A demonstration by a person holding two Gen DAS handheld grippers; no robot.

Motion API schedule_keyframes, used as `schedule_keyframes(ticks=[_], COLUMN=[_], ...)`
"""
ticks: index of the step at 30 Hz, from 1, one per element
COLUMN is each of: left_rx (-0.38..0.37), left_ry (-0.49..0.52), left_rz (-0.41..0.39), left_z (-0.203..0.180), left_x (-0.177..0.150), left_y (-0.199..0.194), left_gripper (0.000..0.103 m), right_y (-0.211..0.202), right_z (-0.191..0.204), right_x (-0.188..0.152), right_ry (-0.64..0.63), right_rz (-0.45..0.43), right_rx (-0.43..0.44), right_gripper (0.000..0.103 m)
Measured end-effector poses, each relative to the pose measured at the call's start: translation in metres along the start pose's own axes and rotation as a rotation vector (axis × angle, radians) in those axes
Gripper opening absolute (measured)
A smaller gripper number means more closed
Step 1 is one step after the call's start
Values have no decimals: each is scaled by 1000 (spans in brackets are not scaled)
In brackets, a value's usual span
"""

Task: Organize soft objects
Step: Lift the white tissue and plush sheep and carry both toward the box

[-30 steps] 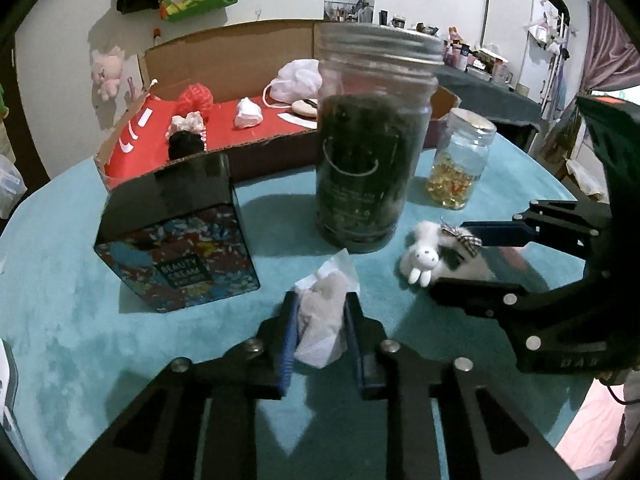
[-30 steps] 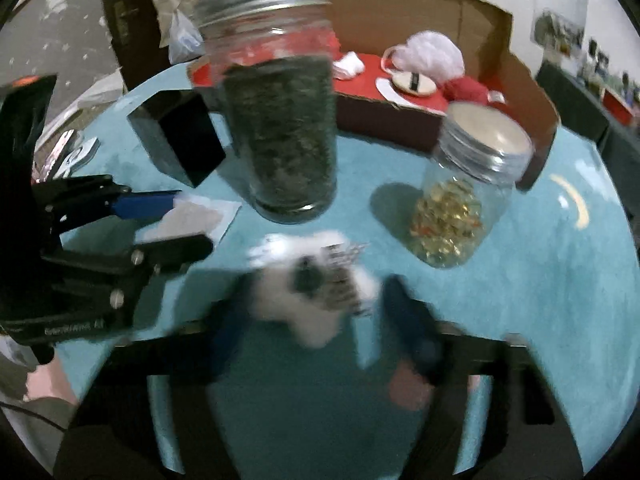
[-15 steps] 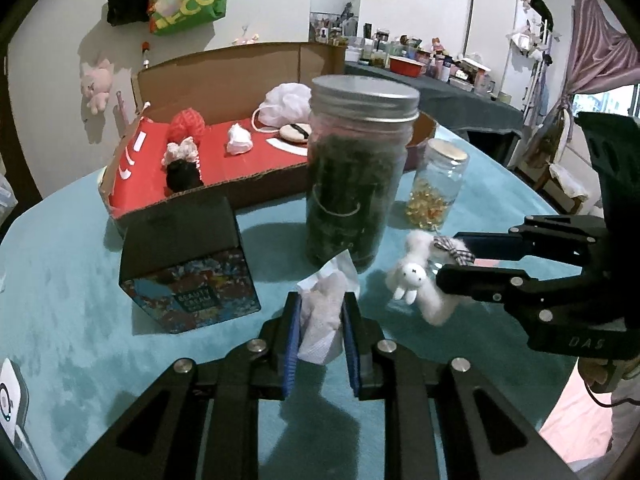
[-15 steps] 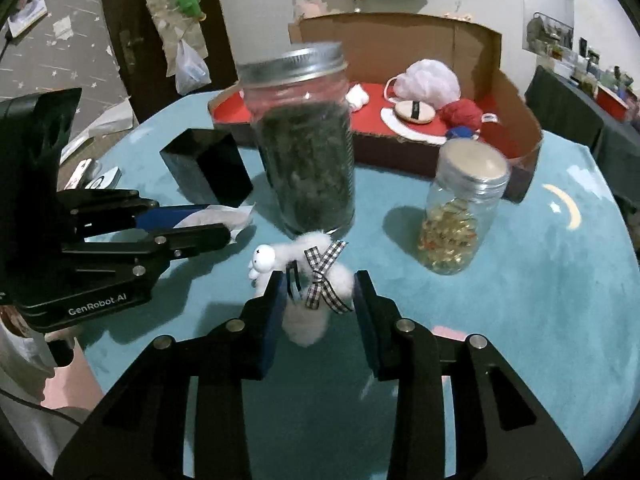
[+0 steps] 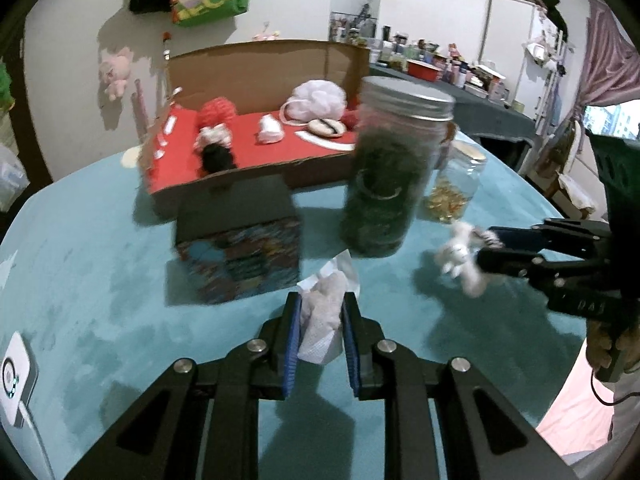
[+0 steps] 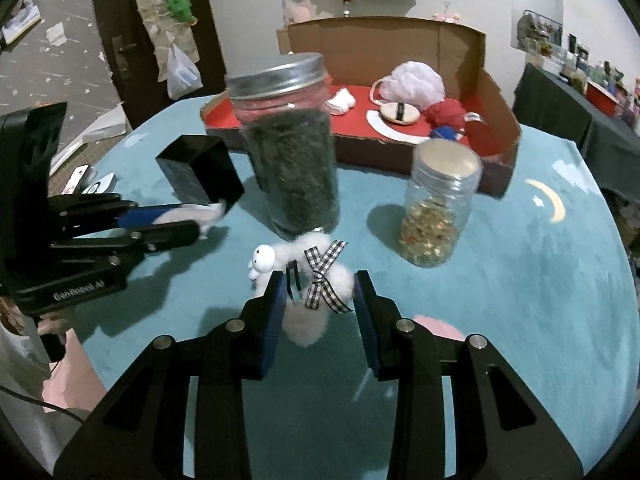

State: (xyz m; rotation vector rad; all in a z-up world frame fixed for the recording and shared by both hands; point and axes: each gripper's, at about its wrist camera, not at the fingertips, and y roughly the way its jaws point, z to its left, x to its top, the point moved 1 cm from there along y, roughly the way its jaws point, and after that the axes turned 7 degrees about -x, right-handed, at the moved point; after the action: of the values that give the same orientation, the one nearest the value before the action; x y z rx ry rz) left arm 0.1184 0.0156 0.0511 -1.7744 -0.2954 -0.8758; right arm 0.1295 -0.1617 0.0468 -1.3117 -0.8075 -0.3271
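Note:
My left gripper (image 5: 320, 308) is shut on a crumpled white tissue (image 5: 322, 304) and holds it above the teal table. My right gripper (image 6: 320, 284) is shut on a small white plush toy (image 6: 304, 326) with a checked bow, lifted off the cloth. In the left wrist view the right gripper (image 5: 486, 248) sits to the right with the plush toy (image 5: 460, 260) at its tips. Seen from the right wrist, the left gripper (image 6: 200, 220) carries the tissue (image 6: 192, 212) at the left. Behind stands a cardboard box (image 5: 260, 68) with a red floor, holding a bath pouf, red yarn and other soft items.
A tall jar of dark leaves (image 5: 388, 184) and a small jar of yellow bits (image 5: 452, 188) stand between the grippers and the box (image 6: 384, 48). A patterned tin (image 5: 240, 256) sits left of the tall jar. A white device (image 5: 12, 376) lies at the table's left edge.
The right jaws have shut on the plush toy and lifted it off the table. The left gripper has risen with the tissue, and the jars look farther away.

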Motion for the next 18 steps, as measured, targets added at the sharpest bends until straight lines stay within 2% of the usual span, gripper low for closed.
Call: schedule_keyframes(ticks=[8,18], left_rx=[76,151], left_ry=[-79,-112], left_rz=[10,10], left_z=[38,75], left_x=[-15,-16], left_y=[-13,-21], left_gripper=[21,21], right_y=[-2,-3], right_z=[-26,-52], right_x=[-8,-10], right_ry=[54,68], right_rz=[18,31], right_rx=[-50,-141], right_gripper=[33,33])
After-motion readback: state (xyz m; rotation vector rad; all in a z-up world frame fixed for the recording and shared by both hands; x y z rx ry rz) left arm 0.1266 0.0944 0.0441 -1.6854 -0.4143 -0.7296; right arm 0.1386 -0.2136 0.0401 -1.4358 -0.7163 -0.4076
